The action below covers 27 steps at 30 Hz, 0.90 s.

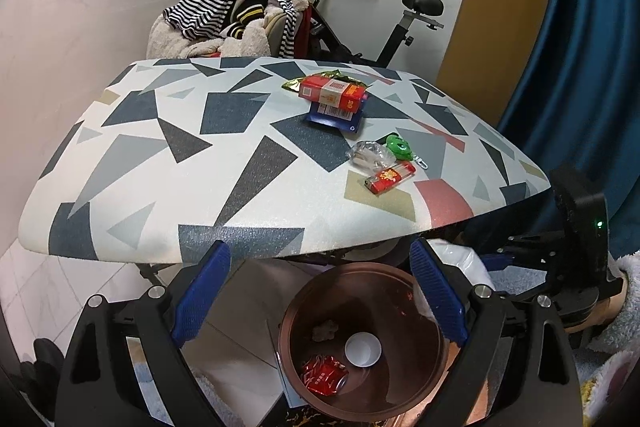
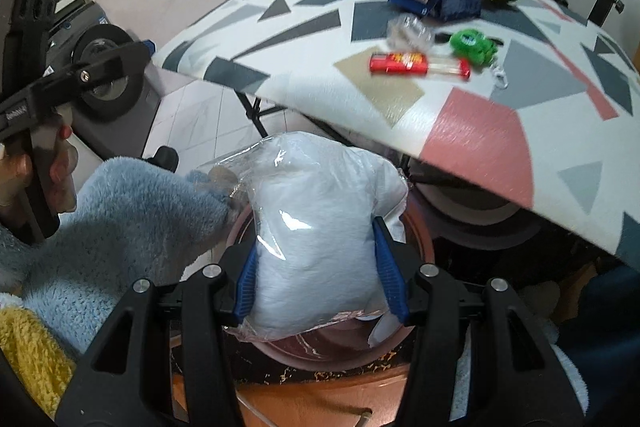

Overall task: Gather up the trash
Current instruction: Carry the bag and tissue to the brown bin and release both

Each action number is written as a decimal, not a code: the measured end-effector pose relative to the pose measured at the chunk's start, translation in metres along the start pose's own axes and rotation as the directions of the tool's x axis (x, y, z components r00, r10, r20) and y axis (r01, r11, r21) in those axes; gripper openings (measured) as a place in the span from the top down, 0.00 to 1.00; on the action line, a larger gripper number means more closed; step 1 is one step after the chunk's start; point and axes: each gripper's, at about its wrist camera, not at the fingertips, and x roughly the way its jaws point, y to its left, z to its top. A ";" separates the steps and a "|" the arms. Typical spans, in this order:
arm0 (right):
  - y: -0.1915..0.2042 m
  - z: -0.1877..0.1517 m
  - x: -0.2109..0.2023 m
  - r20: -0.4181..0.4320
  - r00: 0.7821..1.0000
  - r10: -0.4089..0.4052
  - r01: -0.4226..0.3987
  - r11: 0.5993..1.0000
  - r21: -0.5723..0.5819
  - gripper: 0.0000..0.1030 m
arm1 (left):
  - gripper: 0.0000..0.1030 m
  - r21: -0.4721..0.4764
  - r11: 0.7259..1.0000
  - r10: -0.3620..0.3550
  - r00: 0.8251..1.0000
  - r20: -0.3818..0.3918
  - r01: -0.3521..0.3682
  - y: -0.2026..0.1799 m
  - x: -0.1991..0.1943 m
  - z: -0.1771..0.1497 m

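White plastic-wrapped packet (image 2: 320, 227) pinched between right gripper (image 2: 320, 267) pads, held over copper bin (image 1: 362, 343) for dropping. Left gripper (image 1: 320, 291) fingers spread, empty, kept near bin rim.

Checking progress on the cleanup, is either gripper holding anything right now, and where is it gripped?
The right gripper clamps a white plastic-wrapped bundle by its lower sides, over the bin. The left gripper is open and holds nothing.

Behind the patterned table (image 1: 168, 155), an exercise bike (image 1: 404, 27) and 1 chair (heaped with striped clothes (image 1: 224, 3)).
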 end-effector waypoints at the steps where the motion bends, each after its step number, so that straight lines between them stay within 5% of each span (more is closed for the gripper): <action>1: 0.000 -0.001 0.003 -0.011 1.000 0.002 -0.002 1.000 0.001 0.49 | 0.14 0.000 1.000 0.001 1.000 -0.002 -0.001 0.001 0.000 -0.001; 12: -0.009 -0.007 0.046 -0.129 0.992 0.001 0.005 0.999 0.049 0.45 | 0.14 -0.022 1.000 0.010 1.000 -0.018 -0.011 0.009 0.004 -0.009; 16: -0.013 -0.007 0.053 -0.152 0.988 -0.022 0.033 0.997 0.068 0.33 | 0.14 -0.022 1.000 0.011 1.000 -0.026 -0.011 0.010 0.007 -0.010; 19: -0.018 -0.005 0.046 -0.119 0.993 -0.025 0.035 0.997 0.075 0.17 | 0.14 -0.020 1.000 0.010 1.000 -0.029 -0.011 0.010 0.010 -0.008; 27: -0.033 0.022 0.019 -0.031 0.997 -0.076 0.077 0.996 0.049 0.06 | 0.14 -0.021 1.000 0.006 1.000 -0.031 -0.007 0.008 0.019 -0.002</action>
